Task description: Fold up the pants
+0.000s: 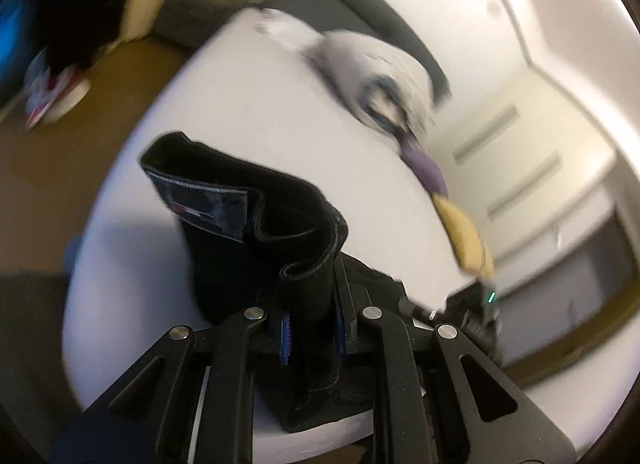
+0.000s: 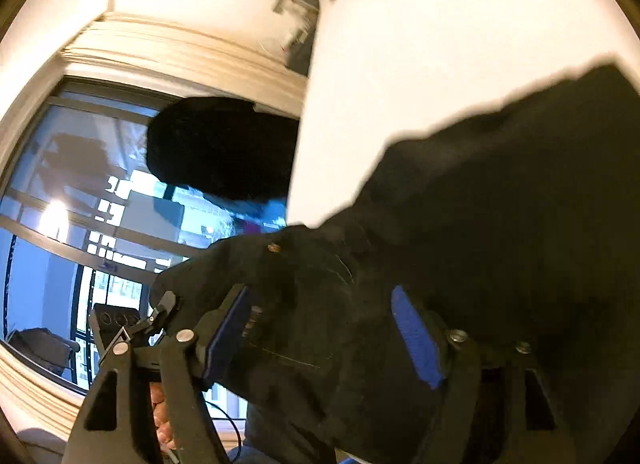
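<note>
White bed is carrying the black pants. I am clamping the left hand-held gripper on their waistband, lifted; my right hand-held gripper is standing apart around loose cloth. Risk: unpinched fabric sagging, skewing the fold.

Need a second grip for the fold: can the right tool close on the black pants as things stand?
Probably yes. The right tool stands open with the black pants bunched between its blue pads, nothing in between. The left tool is already shut on the waistband.
</note>
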Available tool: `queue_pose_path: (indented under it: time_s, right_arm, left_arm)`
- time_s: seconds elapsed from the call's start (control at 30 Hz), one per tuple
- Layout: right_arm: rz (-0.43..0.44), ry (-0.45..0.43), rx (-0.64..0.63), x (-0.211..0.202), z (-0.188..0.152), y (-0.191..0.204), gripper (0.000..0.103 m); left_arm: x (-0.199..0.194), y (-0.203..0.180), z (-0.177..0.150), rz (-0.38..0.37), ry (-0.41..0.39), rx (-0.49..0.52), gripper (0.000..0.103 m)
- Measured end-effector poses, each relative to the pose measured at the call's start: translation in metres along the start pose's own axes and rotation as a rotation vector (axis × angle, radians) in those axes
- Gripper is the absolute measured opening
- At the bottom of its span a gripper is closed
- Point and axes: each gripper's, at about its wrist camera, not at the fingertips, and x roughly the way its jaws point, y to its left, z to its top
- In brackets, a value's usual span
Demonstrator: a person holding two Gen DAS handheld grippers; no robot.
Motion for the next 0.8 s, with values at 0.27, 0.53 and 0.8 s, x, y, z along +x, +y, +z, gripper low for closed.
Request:
queue_pose_path:
  time_s: [0.27, 0.53, 0.8]
  right_arm:
    - [0.065, -0.041, -0.021, -0.067, 0.013, 0.002, 0.085]
    - [-0.008, 0.07, -0.009, -0.052, -0.009, -0.002, 0.092]
    - [-0.187, 0.119, -0.041, -0.041, -0.008, -0.015, 0.045]
  left_arm:
    - [0.103, -0.133, -0.056, -0.049, 0.221, 0.358, 0.013]
    - [0.147, -0.186, -0.117, 0.002, 0.342, 0.585, 0.013]
    - [0.164, -0.223, -0.145, 0.074, 0.333, 0.771, 0.013]
